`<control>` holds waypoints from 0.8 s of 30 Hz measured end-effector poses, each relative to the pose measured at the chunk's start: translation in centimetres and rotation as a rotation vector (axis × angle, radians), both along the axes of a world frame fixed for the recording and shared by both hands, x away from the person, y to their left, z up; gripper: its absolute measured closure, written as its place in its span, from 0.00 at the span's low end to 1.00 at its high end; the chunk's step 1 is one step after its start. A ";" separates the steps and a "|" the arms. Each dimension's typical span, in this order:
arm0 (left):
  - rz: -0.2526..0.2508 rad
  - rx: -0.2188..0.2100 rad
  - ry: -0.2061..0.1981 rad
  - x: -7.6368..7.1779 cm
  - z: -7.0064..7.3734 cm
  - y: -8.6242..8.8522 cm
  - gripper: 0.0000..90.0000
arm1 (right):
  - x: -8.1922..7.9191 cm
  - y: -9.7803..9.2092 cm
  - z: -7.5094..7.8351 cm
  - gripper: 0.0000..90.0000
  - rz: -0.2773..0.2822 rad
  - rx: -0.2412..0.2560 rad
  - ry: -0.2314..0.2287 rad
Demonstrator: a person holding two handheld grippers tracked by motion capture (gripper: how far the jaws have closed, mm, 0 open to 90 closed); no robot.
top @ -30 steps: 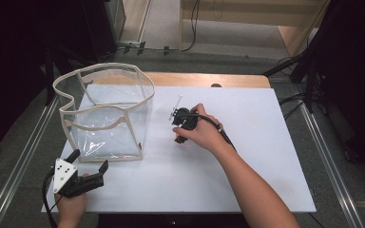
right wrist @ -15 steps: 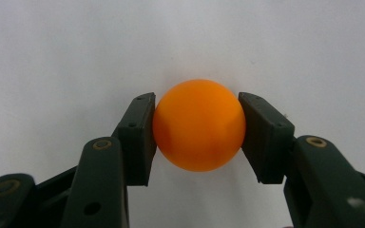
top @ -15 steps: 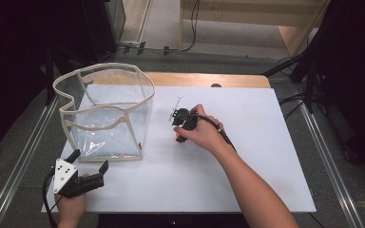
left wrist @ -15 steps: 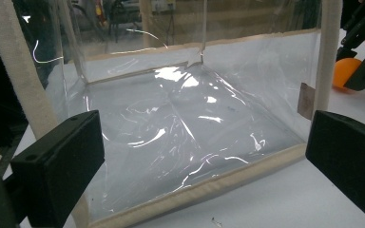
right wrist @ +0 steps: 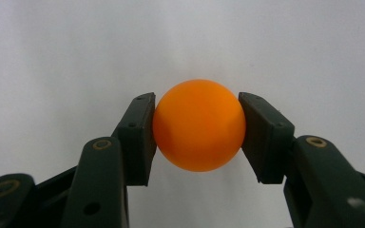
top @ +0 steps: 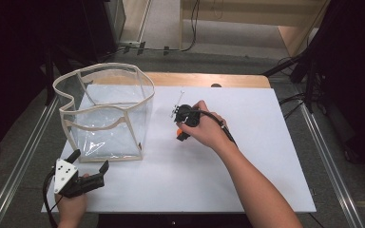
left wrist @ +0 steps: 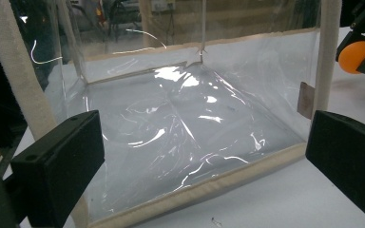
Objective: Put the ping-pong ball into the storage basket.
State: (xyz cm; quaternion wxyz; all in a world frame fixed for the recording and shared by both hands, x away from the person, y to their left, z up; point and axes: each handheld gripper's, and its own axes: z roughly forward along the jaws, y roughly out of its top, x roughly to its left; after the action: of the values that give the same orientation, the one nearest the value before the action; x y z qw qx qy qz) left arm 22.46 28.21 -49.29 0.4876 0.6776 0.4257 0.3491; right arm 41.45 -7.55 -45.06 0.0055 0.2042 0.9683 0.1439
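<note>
The clear bag (top: 105,114), a transparent plastic container with beige fabric trim, stood upright and open-topped on the white bench (top: 247,190), toward its far left area. The right claw (top: 181,133) was to the right of the bag, apart from it, low over the bench surface. Its jaws were clamped on an orange ball (right wrist: 198,125), one pad touching each side; the ball (top: 178,131) showed as an orange spot beneath the right hand (top: 204,127). The left claw (top: 89,167) sat near the bench's front edge, just in front of the bag's near left corner, jaws spread wide with nothing between them, pointed at the bag's (left wrist: 190,118) near wall. The bag's interior appeared empty.
</note>
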 end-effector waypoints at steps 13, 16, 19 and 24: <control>0.001 0.008 0.002 0.0 0.0 -0.1 0.00 | 0.3 -0.7 1.8 0.54 0.013 0.038 -0.002; 0.001 0.006 0.000 0.0 0.0 -0.1 0.00 | 0.4 -0.7 2.4 0.54 0.019 0.036 -0.004; 0.001 0.004 0.001 0.0 0.0 -0.1 0.00 | 0.3 -0.6 2.8 0.54 0.008 0.044 0.000; 0.000 0.005 0.000 0.0 0.0 -0.1 0.00 | 0.4 -0.5 3.5 0.54 0.014 0.053 0.004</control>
State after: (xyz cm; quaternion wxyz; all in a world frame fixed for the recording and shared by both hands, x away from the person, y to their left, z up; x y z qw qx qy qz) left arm 22.46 28.11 -49.31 0.4860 0.6788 0.4250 0.3499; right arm 41.83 -8.02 -41.55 -0.0031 0.1976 0.9656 0.1690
